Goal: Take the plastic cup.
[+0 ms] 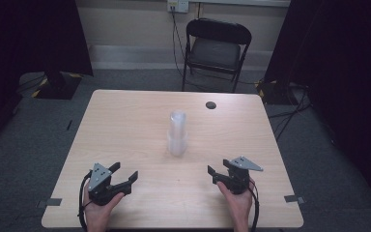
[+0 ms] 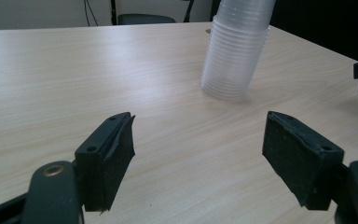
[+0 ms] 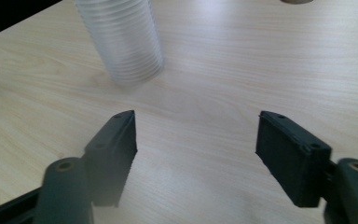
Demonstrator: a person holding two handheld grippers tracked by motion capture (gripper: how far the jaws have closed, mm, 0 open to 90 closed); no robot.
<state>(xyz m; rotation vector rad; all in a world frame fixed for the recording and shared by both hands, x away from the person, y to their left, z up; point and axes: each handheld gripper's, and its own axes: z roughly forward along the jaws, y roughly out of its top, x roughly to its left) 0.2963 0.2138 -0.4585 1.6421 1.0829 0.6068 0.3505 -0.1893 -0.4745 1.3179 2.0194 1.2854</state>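
Observation:
A stack of clear plastic cups (image 1: 178, 133) stands upside down near the middle of the light wooden table (image 1: 125, 125). My left gripper (image 1: 124, 173) rests at the front left of the table, open, with nothing between its jaws. My right gripper (image 1: 215, 172) sits at the front right, open and empty as well. In the left gripper view the cup stack (image 2: 237, 51) rises ahead and to the right of the open jaws (image 2: 198, 140). The right gripper view has the stack (image 3: 121, 39) ahead and to the left of its open jaws (image 3: 196, 137).
A small dark round spot (image 1: 211, 105) lies on the table's far right part. A black folding chair (image 1: 215, 50) stands behind the table. Dark curtains hang at both sides, with cables on the floor.

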